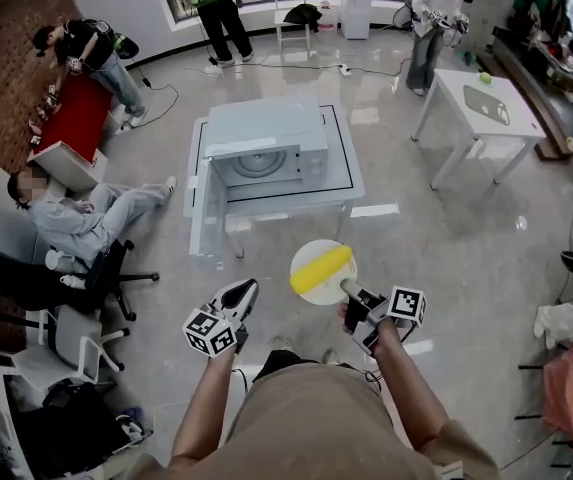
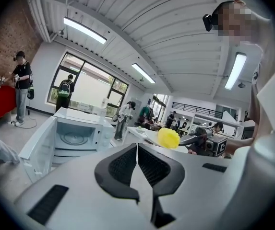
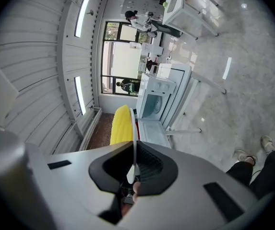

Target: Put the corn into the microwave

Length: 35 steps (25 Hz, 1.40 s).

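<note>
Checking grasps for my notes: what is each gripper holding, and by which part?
The right gripper is shut on the near rim of the white plate carrying the corn. The left gripper is shut, empty.

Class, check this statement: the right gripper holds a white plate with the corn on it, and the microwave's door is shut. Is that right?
Not quite. The door of the microwave stands open, as the left gripper view shows. The rest holds: the right gripper is shut on the rim of the white plate, with the corn on it.
</note>
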{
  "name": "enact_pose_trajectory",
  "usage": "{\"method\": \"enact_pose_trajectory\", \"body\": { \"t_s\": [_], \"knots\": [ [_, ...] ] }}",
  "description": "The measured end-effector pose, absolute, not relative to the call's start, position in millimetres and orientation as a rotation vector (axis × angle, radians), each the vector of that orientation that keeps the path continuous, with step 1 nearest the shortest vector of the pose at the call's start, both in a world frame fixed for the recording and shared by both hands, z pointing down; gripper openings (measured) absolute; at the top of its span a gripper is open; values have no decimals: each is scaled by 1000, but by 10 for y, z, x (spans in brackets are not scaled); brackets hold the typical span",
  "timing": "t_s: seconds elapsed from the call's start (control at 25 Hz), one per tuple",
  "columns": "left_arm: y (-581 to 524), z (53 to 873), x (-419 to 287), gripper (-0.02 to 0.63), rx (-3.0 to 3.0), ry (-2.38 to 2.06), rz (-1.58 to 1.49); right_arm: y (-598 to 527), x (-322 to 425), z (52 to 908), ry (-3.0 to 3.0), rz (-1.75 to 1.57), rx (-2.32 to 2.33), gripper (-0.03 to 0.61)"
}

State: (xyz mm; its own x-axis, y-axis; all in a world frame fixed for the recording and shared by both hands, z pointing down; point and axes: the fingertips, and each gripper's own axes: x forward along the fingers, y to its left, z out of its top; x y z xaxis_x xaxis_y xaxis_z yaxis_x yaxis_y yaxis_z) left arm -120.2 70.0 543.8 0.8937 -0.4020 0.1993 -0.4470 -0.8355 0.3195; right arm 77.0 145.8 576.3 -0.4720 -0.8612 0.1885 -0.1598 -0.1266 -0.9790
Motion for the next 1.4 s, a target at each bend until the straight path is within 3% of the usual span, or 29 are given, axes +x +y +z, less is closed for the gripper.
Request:
{"method": "enact_pose_trajectory", "body": {
  "t_s": [0.56,1.4],
  "knots": [
    [118,5647,-1545,6,2721,-500,177,826,270,5803,1552,-1586,-1167,15],
    [-423,5476,-1597,6,2635,-766,143,-69,474,5894,1665,-1759,-1082,15]
  ]
}}
